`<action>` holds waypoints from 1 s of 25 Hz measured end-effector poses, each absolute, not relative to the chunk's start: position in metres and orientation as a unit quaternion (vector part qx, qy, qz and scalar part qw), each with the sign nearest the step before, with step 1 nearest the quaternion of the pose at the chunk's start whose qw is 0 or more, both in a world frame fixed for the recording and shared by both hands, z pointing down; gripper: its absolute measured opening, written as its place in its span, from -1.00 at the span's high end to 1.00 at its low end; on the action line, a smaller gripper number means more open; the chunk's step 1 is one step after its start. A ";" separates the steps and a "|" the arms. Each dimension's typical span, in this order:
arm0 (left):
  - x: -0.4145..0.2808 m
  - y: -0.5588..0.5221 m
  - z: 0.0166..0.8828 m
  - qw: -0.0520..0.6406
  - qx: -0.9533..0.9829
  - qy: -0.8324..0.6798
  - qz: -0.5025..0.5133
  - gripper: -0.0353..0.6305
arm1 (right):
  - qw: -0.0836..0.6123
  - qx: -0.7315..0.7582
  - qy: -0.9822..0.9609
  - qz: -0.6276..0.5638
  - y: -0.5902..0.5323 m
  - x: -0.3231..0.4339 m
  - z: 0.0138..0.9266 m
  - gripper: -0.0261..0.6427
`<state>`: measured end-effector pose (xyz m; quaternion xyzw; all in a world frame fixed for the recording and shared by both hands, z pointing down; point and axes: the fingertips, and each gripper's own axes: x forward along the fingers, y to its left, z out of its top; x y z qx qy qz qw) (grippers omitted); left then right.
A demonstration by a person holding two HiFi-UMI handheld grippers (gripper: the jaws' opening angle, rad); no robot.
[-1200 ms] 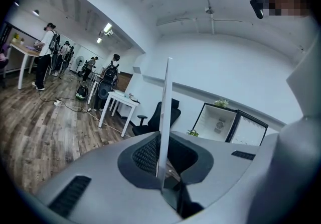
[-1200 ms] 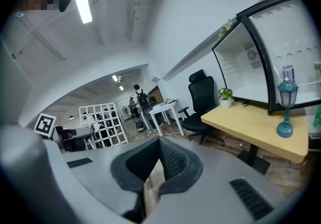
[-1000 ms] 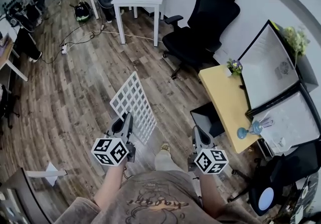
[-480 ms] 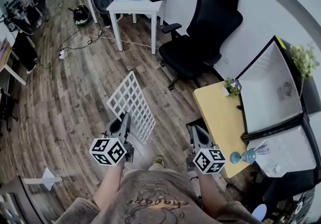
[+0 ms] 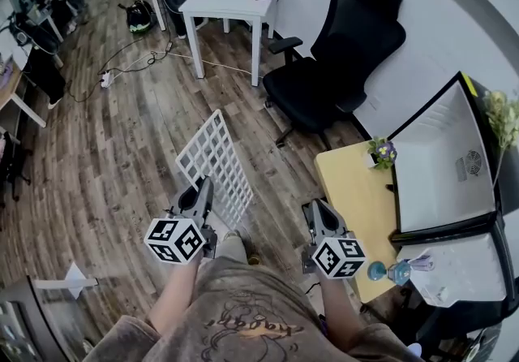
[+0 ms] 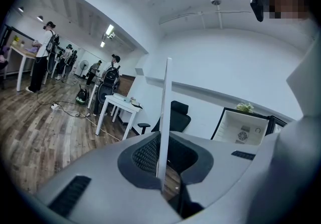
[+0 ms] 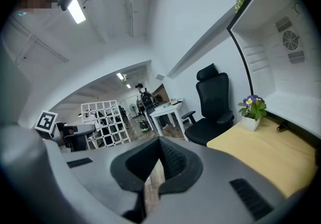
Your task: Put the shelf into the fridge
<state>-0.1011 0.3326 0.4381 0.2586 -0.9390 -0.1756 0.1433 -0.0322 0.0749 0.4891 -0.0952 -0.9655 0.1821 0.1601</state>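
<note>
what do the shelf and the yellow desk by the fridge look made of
Shelf: probably white-coated wire or plastic; a thin open grid, edge-on very slim, matte.
Desk: pale wood or laminate top; smooth, even yellow-tan, no grain visible.

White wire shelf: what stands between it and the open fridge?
Head view: from the white wire shelf, bare wood floor, then the yellow tabletop with a small potted flower; black office chair further back.
</note>
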 end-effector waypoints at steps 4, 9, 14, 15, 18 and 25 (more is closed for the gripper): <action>-0.116 0.330 0.442 0.145 0.262 -0.937 -0.180 0.75 | 0.161 -0.090 -0.966 0.183 0.075 -0.043 0.491 0.92; -0.147 0.322 0.447 0.151 0.276 -0.931 -0.188 0.75 | 0.157 -0.071 -0.968 0.185 0.069 -0.064 0.490 0.92; -0.183 0.309 0.446 0.161 0.298 -0.920 -0.196 0.75 | 0.152 -0.040 -0.970 0.185 0.058 -0.083 0.486 0.92; -0.190 0.303 0.446 0.162 0.305 -0.917 -0.198 0.75 | 0.150 -0.032 -0.971 0.186 0.054 -0.085 0.485 0.92; -0.212 0.282 0.444 0.167 0.332 -0.907 -0.199 0.75 | 0.146 -0.002 -0.971 0.191 0.038 -0.091 0.485 0.92; -0.253 0.212 0.438 0.185 0.417 -0.866 -0.203 0.75 | 0.136 0.089 -0.965 0.205 -0.002 -0.087 0.486 0.92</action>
